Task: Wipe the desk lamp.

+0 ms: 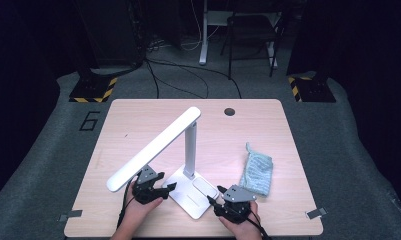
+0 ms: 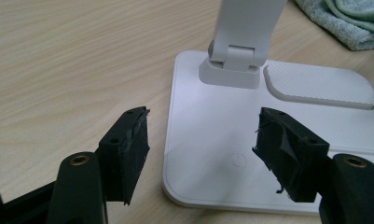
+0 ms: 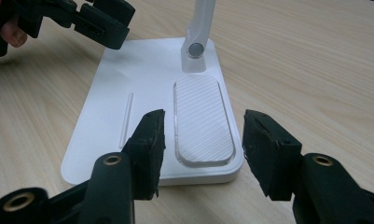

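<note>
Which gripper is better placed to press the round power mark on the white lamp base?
Left. The left gripper has the power mark between its open jaws. The right gripper frames the ribbed pad at the white lamp base's other edge.

Smooth white plastic lamp [image 1: 188, 150], pale wood-grain table [image 1: 138, 115], fluffy cloth towel [image 1: 257, 172]

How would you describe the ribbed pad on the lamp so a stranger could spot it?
On the wooden table stands a white desk lamp. On its flat base, beside the upright post, lies the ribbed pad: a raised rounded rectangle with diagonal grooves, unlike the smooth base.
</note>
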`<state>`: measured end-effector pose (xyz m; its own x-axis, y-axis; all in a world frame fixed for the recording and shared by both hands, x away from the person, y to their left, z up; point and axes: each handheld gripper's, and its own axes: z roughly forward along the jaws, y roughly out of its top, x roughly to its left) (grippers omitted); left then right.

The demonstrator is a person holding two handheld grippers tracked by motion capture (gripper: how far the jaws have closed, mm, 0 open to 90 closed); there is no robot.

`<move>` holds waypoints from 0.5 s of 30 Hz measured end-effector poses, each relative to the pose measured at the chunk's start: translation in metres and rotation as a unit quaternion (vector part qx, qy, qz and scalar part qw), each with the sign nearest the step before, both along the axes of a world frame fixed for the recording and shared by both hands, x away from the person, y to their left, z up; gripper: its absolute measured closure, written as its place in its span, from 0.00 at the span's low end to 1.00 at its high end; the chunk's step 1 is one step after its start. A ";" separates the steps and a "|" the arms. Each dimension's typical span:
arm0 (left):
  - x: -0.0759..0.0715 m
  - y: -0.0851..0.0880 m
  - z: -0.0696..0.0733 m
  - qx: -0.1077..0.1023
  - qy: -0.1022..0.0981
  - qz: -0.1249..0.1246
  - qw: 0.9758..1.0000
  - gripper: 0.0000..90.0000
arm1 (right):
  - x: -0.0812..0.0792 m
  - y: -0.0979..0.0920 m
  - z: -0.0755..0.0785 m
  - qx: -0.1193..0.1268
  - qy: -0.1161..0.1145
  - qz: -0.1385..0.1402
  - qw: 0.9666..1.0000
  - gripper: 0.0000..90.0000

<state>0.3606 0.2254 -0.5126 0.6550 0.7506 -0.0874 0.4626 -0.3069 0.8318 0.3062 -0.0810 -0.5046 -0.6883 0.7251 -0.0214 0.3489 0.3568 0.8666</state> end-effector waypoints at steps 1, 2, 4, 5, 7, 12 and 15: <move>0.000 0.000 0.000 0.000 0.002 -0.001 1.000 0.38 | 0.001 0.000 -0.001 -0.004 -0.001 0.004 1.000 0.54; 0.000 0.000 -0.001 -0.003 0.004 0.001 1.000 0.38 | 0.003 0.001 -0.003 -0.002 0.002 0.002 1.000 0.54; 0.000 0.001 -0.001 0.001 0.007 -0.001 1.000 0.38 | 0.004 0.001 -0.004 0.000 0.010 0.001 1.000 0.54; 0.000 0.002 0.000 0.003 0.011 -0.001 1.000 0.38 | 0.004 0.001 -0.005 0.003 0.017 -0.001 1.000 0.54; 0.000 0.002 -0.002 0.003 0.005 0.006 1.000 0.38 | 0.005 0.002 -0.006 0.004 0.020 0.001 1.000 0.54; -0.001 0.002 -0.005 0.010 0.010 0.010 1.000 0.37 | 0.011 0.008 -0.012 -0.031 0.017 0.004 0.999 0.55; -0.003 0.002 -0.005 0.010 0.016 0.008 1.000 0.37 | 0.014 0.009 -0.013 -0.050 0.011 0.000 0.999 0.57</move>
<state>0.3571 0.2274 -0.5173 0.6400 0.7627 -0.0934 0.4944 -0.3157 0.8099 0.3199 -0.0722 -0.5177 -0.6891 0.7204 -0.0787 0.3674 0.4410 0.8189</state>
